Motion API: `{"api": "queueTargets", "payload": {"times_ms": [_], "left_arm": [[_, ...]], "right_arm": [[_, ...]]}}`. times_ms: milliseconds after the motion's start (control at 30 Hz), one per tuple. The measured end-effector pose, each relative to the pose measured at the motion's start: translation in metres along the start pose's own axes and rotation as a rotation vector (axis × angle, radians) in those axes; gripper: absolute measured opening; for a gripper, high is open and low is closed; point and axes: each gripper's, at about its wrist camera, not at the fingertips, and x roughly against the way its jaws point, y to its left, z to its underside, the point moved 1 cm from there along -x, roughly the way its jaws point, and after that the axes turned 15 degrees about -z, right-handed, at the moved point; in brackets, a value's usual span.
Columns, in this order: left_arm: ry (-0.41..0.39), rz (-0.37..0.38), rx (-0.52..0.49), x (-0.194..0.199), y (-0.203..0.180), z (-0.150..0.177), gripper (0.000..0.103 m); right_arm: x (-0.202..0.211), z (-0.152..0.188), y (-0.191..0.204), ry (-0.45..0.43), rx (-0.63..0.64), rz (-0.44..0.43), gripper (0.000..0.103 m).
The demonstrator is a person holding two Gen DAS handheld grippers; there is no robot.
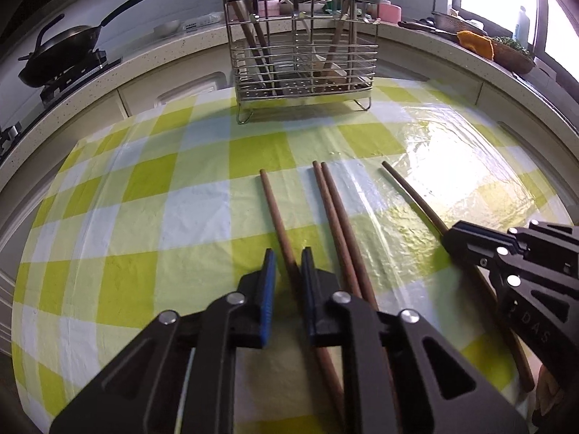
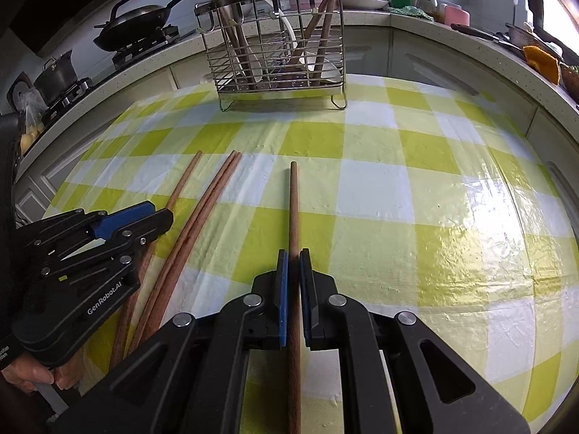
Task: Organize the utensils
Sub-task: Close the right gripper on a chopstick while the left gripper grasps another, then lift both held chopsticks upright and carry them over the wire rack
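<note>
Several brown wooden chopsticks lie on the green checked tablecloth (image 1: 144,188). My left gripper (image 1: 288,251) straddles the leftmost chopstick (image 1: 272,202); the stick lies against the right pad, a narrow gap shows at the left pad, so the jaws stand open. A pair of chopsticks (image 1: 331,199) lies just to its right. My right gripper (image 2: 294,253) is shut on the rightmost chopstick (image 2: 294,202), and its closed tip also shows in the left wrist view (image 1: 457,235). The wire utensil rack (image 1: 304,54) stands at the table's far edge, with chopsticks and a white spoon in it.
A black wok (image 1: 61,50) sits on the stove on the counter behind, with a lidded pot (image 2: 54,76) further left. A woven basket (image 1: 514,56) and an orange cloth (image 1: 476,43) lie on the counter at the right. A hand (image 2: 32,376) holds the left gripper.
</note>
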Motion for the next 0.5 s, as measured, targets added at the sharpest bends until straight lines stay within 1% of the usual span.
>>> {"api": "queueTargets", "payload": {"times_ms": [100,133,167,267,500], "left_arm": [[-0.005,0.032,-0.008,0.000,0.001,0.001,0.006],[-0.007,0.045,-0.010,0.000,0.003,0.001,0.006],[-0.007,0.059,-0.008,-0.001,0.005,0.002,0.006],[-0.035,0.074,0.023,0.006,0.016,0.000,0.006],[-0.161,0.084,0.076,0.042,0.042,-0.020,0.006]], "right_arm": [[-0.004,-0.001,0.010,0.030,0.080,0.054,0.008],[-0.005,0.000,0.012,0.032,0.094,0.059,0.008],[-0.004,0.000,0.012,0.029,0.087,0.043,0.008],[0.007,-0.002,0.009,-0.031,0.055,-0.007,0.008],[0.048,-0.017,0.017,-0.205,0.056,-0.044,0.009]]}}
